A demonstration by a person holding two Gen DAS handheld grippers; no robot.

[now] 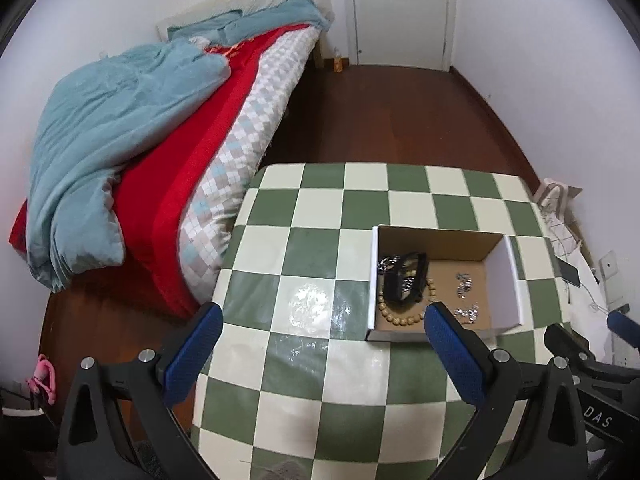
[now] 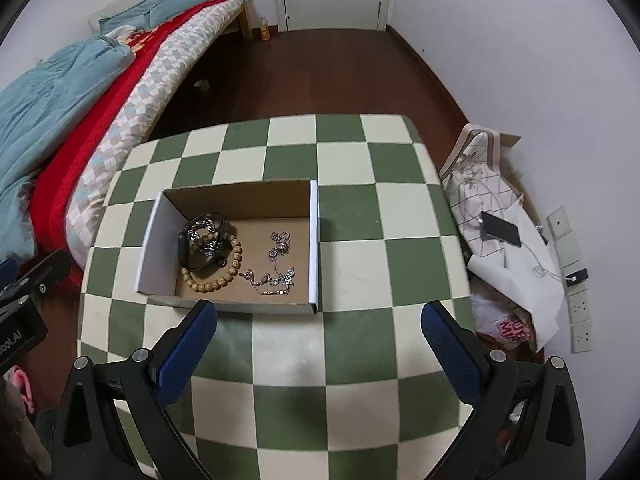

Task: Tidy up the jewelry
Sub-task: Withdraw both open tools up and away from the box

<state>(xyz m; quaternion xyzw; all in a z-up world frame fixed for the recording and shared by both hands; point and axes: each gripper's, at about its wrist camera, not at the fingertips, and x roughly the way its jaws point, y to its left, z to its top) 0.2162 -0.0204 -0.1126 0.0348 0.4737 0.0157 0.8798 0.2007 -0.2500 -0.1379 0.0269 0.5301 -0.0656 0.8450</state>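
An open cardboard box [image 2: 240,196] [image 1: 440,240] with white outer walls sits on the green-and-cream checkered table [image 2: 360,264] [image 1: 304,240]. Inside it lie a wooden bead bracelet [image 2: 224,276] [image 1: 400,318], a black band [image 2: 185,252] [image 1: 404,280] with a silver chain bracelet [image 2: 202,230], and thin silver chains [image 2: 276,272] [image 1: 464,284]. My left gripper [image 1: 323,316] hangs open above the table, left of the box, nothing between its blue fingers. My right gripper [image 2: 318,314] stands open above the box's near edge, holding nothing.
A bed [image 1: 224,128] with a teal quilt and a red blanket runs along the table's left side. Bags, white paper and a black phone [image 2: 502,229] on a cable lie on the floor at the right, by wall sockets. A white door [image 1: 400,12] is at the back.
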